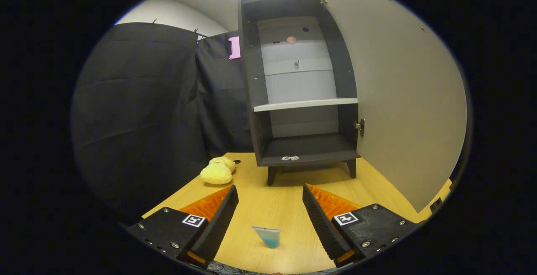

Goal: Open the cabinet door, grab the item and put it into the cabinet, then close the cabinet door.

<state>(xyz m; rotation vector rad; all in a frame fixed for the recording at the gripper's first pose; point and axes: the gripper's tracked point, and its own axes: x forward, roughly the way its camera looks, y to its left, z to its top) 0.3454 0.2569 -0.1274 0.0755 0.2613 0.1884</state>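
Gripper (270,191) spread wide over the wooden tabletop (268,208), fingers well apart, nothing held between them. Left finger (220,218) and right finger (321,220) angled inward toward each other at the tips, each carrying a square printed marker on its block. Between the fingers, closer in than the tips, toward 6 o'clock: a small clear cup (267,236) with bluish contents, standing on the table, touching neither finger.

Ahead of the left fingertip, at about 11 o'clock from the gripper: a yellow plush toy (218,171) lying on the table, near the table's far left edge and just beside the cabinet's left front foot, apart from it. A small dark round spot on the wood right next to the toy, too small to identify.

Straight ahead at 12 o'clock, beyond both fingers: the dark cabinet (251,82) standing on short legs on the table, open. Inside, a pale shelf (305,104) across the middle, a dark floor below it, a light back panel with a few small marks. Two little stickers on the front lip of the cabinet floor. Nothing on the shelf or the floor.

From 1 to 3 o'clock: the cabinet door (402,98), swung fully out on its hinges (361,127), its pale inner face toward the camera.

From 9 to 11 o'clock: black cloth wall (138,111) behind the table; pale room wall above it.
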